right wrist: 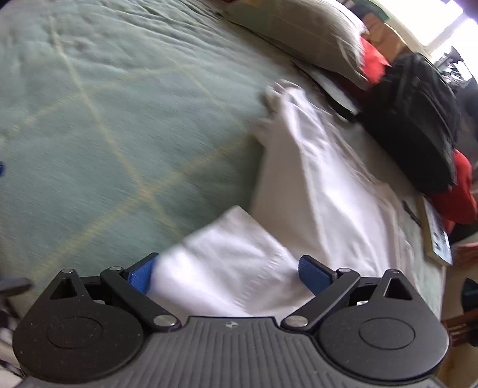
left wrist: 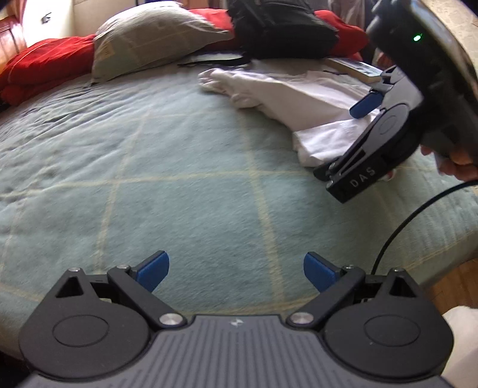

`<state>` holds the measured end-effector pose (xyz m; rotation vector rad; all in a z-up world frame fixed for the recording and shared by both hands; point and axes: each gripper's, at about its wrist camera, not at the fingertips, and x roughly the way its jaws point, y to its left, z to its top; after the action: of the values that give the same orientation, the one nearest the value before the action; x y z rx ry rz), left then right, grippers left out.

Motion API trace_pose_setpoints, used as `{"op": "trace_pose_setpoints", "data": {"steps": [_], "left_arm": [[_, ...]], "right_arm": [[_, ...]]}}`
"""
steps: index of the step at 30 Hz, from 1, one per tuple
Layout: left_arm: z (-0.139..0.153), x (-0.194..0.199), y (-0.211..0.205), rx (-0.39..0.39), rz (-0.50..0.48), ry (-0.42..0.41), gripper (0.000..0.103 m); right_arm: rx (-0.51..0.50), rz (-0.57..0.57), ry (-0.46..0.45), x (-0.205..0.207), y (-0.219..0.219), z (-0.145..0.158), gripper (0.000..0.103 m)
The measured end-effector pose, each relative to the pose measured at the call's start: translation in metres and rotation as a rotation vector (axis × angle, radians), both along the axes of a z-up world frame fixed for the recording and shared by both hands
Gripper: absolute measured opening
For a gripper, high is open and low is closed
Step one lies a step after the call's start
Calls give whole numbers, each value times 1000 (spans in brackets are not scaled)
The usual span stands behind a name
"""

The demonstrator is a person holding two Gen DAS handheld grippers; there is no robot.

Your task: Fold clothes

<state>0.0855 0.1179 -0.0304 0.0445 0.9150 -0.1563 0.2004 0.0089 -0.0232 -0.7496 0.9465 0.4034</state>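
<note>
A white garment (left wrist: 283, 89) lies crumpled along the far right of a green bedspread (left wrist: 149, 164). In the right wrist view the white garment (right wrist: 322, 179) stretches away from me, with a folded flap (right wrist: 233, 253) nearest. My right gripper (right wrist: 228, 274) is open just above that flap, one blue pad on either side of it. The left wrist view shows the right gripper (left wrist: 343, 140) from the side, over the garment's near end, held by a hand (left wrist: 460, 167). My left gripper (left wrist: 236, 271) is open over bare bedspread, well left of the garment, holding nothing.
At the head of the bed are a grey pillow (left wrist: 143, 38), a red blanket (left wrist: 44, 62) and a black backpack (left wrist: 280, 27). A book (left wrist: 355, 67) lies just beyond the garment. A black cable (left wrist: 403, 226) hangs by the bed's right edge, above the wooden floor (left wrist: 448, 283).
</note>
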Motion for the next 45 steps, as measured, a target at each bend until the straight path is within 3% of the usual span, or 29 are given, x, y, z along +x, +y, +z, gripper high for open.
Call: {"op": "trace_pose_setpoints", "data": {"steps": [18, 34, 41, 45], "left_arm": [[5, 39, -64, 15, -139, 6, 97], [-1, 60, -71, 5, -120, 16, 97], [-7, 58, -62, -7, -88, 22, 97], [-7, 53, -57, -11, -74, 16, 97]], "right_arm": [[91, -116, -36, 56, -81, 24, 103], [279, -281, 86, 113, -161, 23, 103], [286, -378, 53, 122, -190, 27, 103], [304, -381, 18, 118, -182, 42, 103]]}}
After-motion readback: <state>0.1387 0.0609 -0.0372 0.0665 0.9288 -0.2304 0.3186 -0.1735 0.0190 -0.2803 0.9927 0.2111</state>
